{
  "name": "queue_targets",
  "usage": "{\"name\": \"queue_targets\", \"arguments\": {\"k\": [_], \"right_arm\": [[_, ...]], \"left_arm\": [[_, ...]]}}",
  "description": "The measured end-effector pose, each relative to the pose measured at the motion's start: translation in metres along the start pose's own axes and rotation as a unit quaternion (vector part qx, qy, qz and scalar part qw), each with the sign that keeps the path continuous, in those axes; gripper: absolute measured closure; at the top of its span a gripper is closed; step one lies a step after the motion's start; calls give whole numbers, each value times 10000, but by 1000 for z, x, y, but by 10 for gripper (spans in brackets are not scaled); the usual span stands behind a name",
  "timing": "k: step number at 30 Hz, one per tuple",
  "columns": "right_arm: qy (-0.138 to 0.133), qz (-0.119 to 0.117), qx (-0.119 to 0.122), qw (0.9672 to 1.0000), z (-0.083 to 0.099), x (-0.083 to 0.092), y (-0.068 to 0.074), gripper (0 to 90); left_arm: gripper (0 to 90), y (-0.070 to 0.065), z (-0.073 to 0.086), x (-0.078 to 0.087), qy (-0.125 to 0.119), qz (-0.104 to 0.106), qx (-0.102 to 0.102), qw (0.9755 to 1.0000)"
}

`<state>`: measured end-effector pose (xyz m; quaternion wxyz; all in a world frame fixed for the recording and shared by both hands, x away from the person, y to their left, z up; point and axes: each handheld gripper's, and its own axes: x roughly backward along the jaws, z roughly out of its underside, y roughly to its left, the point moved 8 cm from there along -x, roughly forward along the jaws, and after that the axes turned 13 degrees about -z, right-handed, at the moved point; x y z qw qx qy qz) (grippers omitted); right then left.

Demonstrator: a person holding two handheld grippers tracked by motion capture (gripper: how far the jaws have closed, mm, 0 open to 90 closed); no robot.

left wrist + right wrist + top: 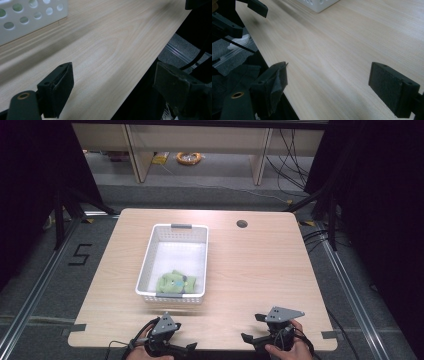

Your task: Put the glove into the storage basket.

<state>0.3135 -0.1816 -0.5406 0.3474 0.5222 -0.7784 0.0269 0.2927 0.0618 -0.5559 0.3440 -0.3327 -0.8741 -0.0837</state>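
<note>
The green soft toy (175, 283), its shape hard to make out, lies at the near end of the white basket (150, 251) on the desk (260, 265), while the left gripper (113, 87) and right gripper (328, 82), fingers apart, hover over its bare near edge.

Black grippers, grey three-cornered top plates, seemingly padded black fingers (393, 87), brass-coloured rivets.

A light wood table (260, 270) fills the middle of the high view, with a round dark hole (242, 224) near its far edge. A white perforated basket (150, 251) stands on it left of centre, holding a green soft item (175, 282).
</note>
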Motion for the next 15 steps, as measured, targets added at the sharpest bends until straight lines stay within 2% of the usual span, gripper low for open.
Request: {"name": "queue_targets", "arguments": {"k": [1,4,5,6,7,9,12,15], "right_arm": [[8,-83,-5,10000,1,-1,0,165],[40,27,24,10000,1,0,0,165],[47,-28,-2,10000,1,-1,1,165],[39,-15,19,10000,1,-1,1,165],[41,25,44,10000,1,0,0,165],[49,-64,8,10000,1,-1,1,165],[54,-71,53,9999,1,-1,0,165],[67,35,14,10000,2,2,-4,165]], "left_arm": [[153,-2,-1,-1,-68,-10,73,9999],[153,2,0,0,-18,-99,-117,9999],[153,1,-1,0,-43,-66,-36,10000],[153,2,0,1,9,-58,-119,9999],[153,0,-1,0,-58,-62,8,10000],[153,0,-1,0,-41,-34,-6,10000],[153,0,-1,-1,-65,-38,-13,10000],[153,1,0,-2,10,-111,68,9999]]}}
